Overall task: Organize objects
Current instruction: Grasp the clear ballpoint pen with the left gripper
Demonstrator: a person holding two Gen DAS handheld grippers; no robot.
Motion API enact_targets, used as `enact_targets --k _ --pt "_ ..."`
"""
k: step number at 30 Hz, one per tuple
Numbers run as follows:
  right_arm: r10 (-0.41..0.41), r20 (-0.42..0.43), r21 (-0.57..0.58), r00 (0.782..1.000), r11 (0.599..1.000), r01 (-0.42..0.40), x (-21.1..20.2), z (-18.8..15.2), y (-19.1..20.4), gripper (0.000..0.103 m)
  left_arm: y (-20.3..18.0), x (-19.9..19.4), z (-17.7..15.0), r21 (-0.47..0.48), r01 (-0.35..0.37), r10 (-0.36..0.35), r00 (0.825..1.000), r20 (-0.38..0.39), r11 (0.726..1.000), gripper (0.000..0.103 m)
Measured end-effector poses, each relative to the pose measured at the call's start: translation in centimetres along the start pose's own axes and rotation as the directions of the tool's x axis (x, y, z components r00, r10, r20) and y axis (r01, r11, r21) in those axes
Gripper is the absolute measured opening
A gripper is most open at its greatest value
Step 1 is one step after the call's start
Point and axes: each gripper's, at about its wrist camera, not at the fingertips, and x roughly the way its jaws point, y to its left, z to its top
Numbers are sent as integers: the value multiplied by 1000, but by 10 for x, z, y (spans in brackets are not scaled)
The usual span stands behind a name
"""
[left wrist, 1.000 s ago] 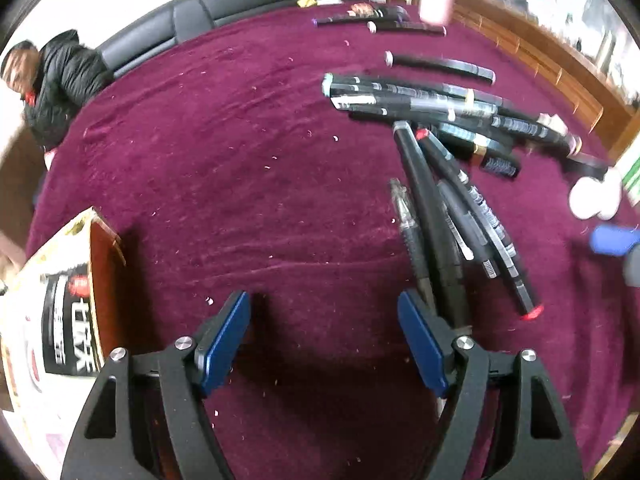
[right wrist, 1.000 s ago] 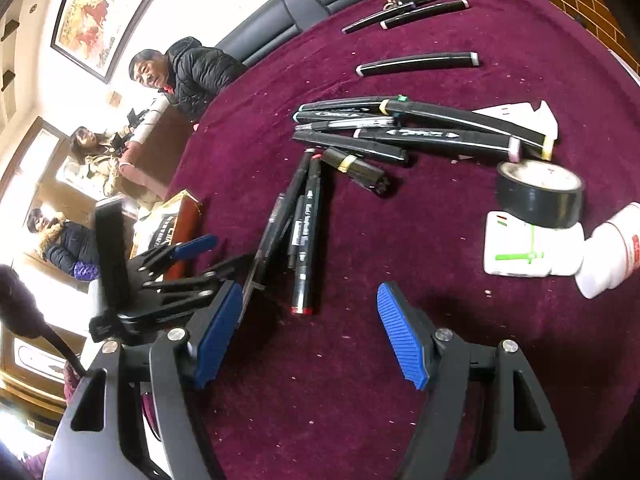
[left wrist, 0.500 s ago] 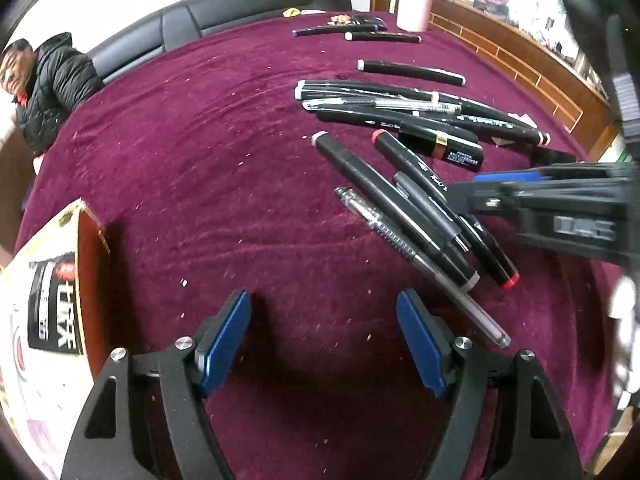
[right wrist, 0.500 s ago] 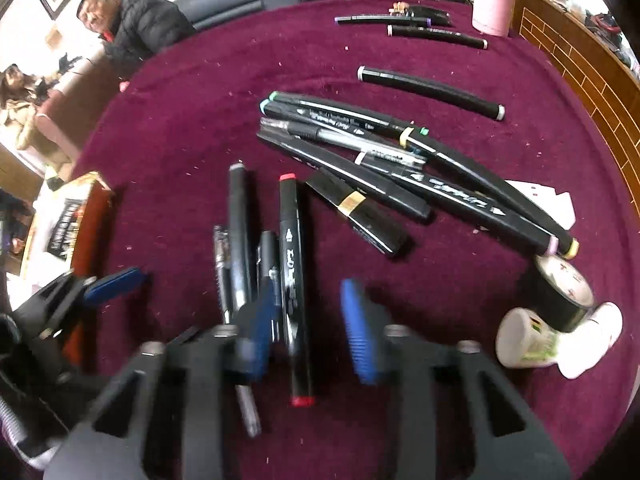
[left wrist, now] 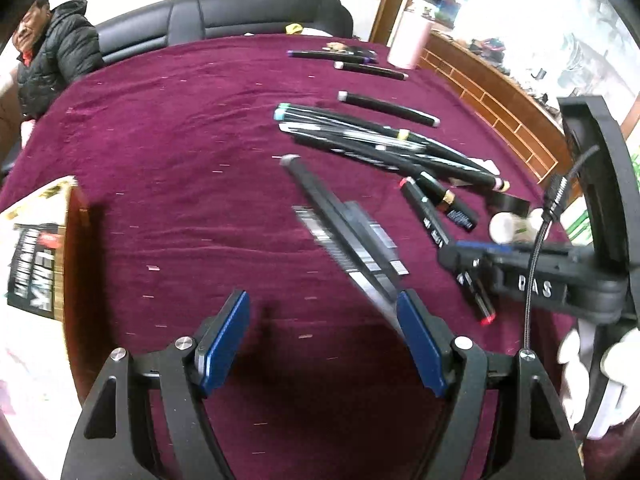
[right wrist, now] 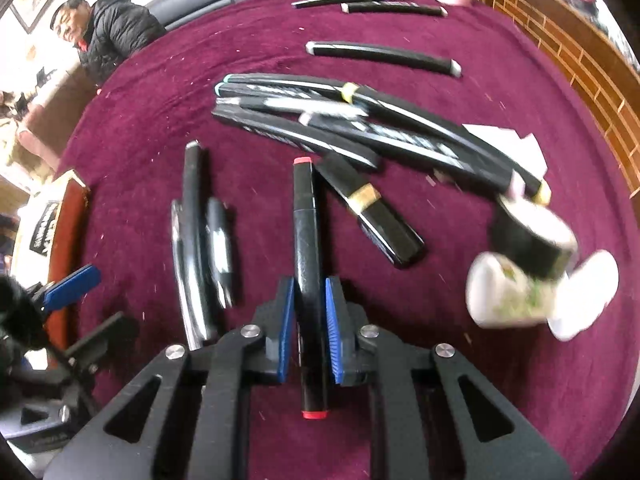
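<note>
Slippage is threatening: right tool point(right wrist: 309, 322) is clamping the red-tipped marker point(right wrist: 306, 240) near one end on the bench point(right wrist: 480, 380), having just closed; left tool point(left wrist: 320, 344) is gaping empty.

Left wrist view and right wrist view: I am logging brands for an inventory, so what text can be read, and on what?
"DAS": raised letters on the black body of the right gripper, seen from the left wrist.
Box at the table's left edge: large white characters on black, too blurred to read.
Markers in the pile: white print along the barrels, blurred.
Red-capped marker that the right gripper is shut on: no legible print.
White bottle: green marks, unreadable.
</note>
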Motion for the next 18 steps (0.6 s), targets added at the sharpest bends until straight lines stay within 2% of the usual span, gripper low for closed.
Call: enact_targets --k 3,4,5,7,13,18 --pt "37 -1 32 999 999 -37 -4 -4 -12 13 -19 20 0 42 -93 94 995 -39 995 70" --pt "43 -2 36 999 998 -43 -4 -4 -14 13 -22 24 -2 48 -98 100 994 -40 994 73" --pt "45 -1 37 999 998 -45 -4 -4 -14 13 -25 28 -3 67 -125 129 990 -64 990 72" --pt "48 1 34 999 998 -48 -4 -4 -14 13 -31 28 -6 125 -189 198 978 -61 974 73" --pt "69 8 29 998 997 -69 -3 -5 -15 13 1 19 4 91 -252 260 962 -87 963 71" --pt "53 1 21 999 998 -53 -1 -1 -13 13 -14 33 13 199 -235 253 965 -72 951 71"
